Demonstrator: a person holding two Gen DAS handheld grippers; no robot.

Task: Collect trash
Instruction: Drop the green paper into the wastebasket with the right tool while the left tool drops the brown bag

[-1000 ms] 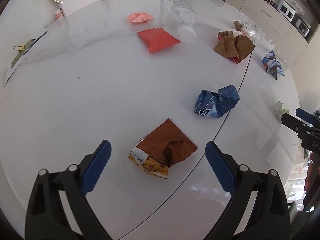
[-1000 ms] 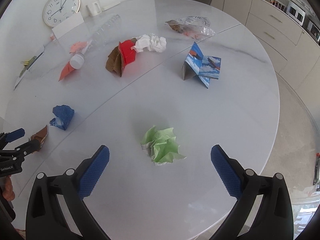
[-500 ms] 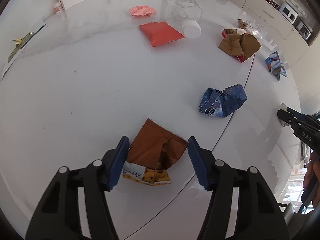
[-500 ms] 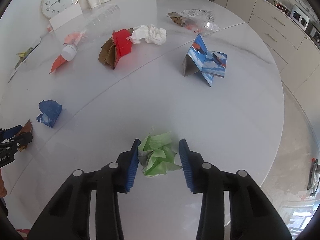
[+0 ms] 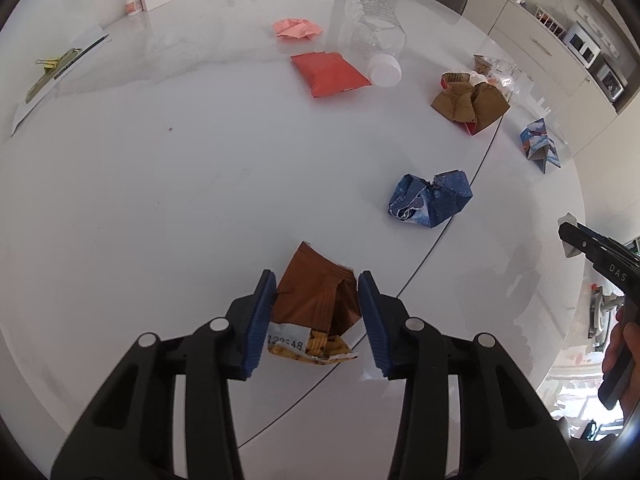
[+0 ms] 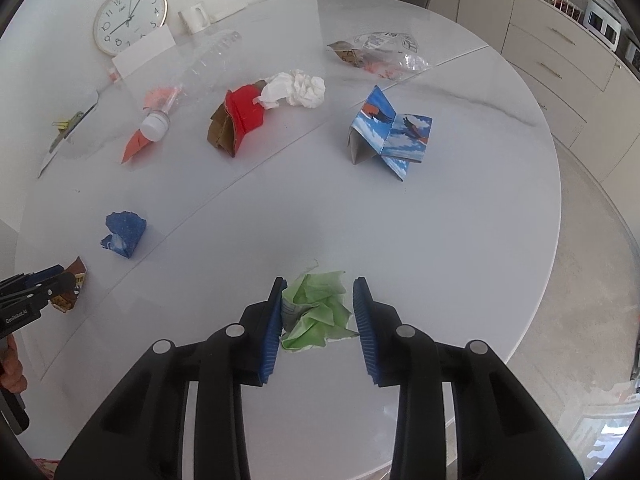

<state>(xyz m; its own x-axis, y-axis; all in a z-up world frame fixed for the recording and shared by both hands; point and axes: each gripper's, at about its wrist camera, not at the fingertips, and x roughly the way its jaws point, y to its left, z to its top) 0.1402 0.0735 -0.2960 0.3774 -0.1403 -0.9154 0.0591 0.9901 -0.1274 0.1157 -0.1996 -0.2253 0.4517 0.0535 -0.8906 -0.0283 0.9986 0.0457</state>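
Round white table (image 6: 460,216): clear bottle (image 5: 372,36), red packet (image 5: 330,72), blue wrapper (image 5: 430,198), folded leaflet (image 6: 390,132).

On the white table (image 6: 460,208) lie one clear plastic bottle (image 5: 374,40), two snack bags, brown (image 5: 318,304) and red (image 5: 330,73), one clear wrapper (image 6: 384,56), and what look like six crumpled or folded papers, plus one clock (image 6: 130,16) and one mug (image 6: 194,18).

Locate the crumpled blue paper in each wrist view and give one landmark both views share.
Left wrist view: crumpled blue paper sits right of centre, just left of the table's seam.
Right wrist view: it lies at the left, above the left gripper.
Shared landmark: the white-capped clear plastic bottle lying on its side.
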